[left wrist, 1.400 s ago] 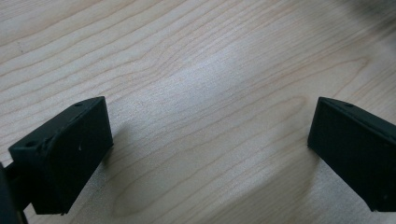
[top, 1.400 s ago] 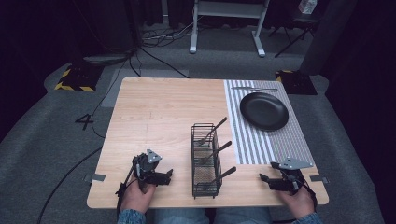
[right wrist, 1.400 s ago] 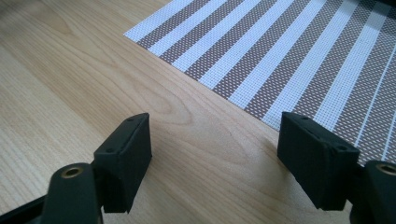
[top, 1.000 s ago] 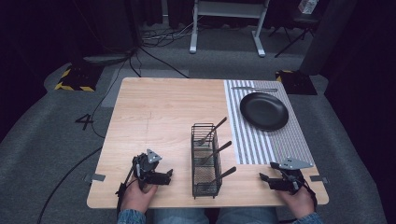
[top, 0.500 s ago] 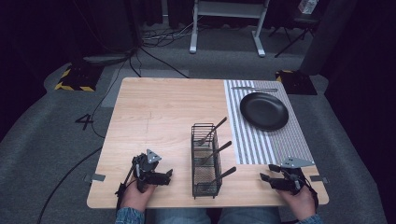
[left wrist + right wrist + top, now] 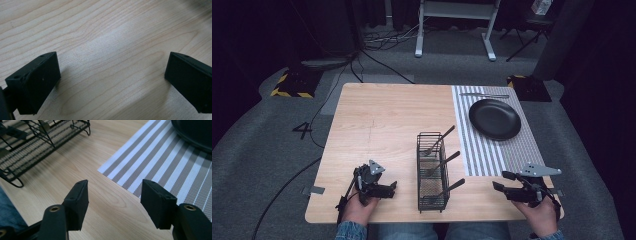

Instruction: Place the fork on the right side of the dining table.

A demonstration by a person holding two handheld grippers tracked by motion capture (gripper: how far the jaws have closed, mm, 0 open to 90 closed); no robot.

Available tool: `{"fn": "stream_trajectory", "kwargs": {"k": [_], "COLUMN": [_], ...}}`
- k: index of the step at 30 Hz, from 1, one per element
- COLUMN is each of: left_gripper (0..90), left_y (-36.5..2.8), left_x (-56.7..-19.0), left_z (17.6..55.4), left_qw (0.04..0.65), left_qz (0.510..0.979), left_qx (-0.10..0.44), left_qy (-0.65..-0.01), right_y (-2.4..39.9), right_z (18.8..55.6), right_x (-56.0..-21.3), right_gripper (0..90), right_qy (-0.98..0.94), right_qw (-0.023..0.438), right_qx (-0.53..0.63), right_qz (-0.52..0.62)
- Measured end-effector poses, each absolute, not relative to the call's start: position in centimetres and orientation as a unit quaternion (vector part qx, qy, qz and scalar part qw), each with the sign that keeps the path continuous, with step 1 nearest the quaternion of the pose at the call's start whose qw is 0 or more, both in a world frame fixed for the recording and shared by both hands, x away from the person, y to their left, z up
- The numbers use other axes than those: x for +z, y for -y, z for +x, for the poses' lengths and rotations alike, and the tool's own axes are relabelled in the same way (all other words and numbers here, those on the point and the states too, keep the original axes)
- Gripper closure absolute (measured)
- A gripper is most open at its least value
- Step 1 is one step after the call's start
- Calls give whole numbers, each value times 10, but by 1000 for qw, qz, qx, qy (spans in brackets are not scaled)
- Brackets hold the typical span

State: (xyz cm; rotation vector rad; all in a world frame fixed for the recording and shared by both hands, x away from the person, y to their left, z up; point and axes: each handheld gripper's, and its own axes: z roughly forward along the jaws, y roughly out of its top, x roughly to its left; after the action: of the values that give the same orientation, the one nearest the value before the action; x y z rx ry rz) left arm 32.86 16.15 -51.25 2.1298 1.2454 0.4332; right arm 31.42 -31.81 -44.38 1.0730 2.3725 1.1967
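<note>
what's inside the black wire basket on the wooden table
Three dark-handled utensils stand in the black wire basket, one per compartment, handles leaning right. Their lower ends are too screened by mesh to identify.

The table was pale, light-brown wood with fine grain lines. A placemat carried grey and white stripes, and the plate on it was plain black. The wire basket was black, holding dark utensils. Both the left gripper and the right gripper were black, each topped by a grey plate. The person's sleeves were blue denim
</note>
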Motion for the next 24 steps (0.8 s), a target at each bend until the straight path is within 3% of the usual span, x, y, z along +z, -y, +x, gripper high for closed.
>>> {"fn": "stream_trajectory", "kwargs": {"k": [15, 24], "left_gripper": [2, 19], "left_y": [-160, -158], "left_x": [-513, -512], "left_z": [329, 328], "left_qw": [312, 312], "left_qz": [803, 796], "left_qx": [168, 173], "left_qy": [-479, -490], "right_y": [301, 282], "right_z": [299, 296], "right_x": [-402, -388], "right_gripper": [388, 419], "right_qy": [-827, -828], "right_qw": [136, 110], "right_qx": [433, 449], "right_qz": [331, 317]}}
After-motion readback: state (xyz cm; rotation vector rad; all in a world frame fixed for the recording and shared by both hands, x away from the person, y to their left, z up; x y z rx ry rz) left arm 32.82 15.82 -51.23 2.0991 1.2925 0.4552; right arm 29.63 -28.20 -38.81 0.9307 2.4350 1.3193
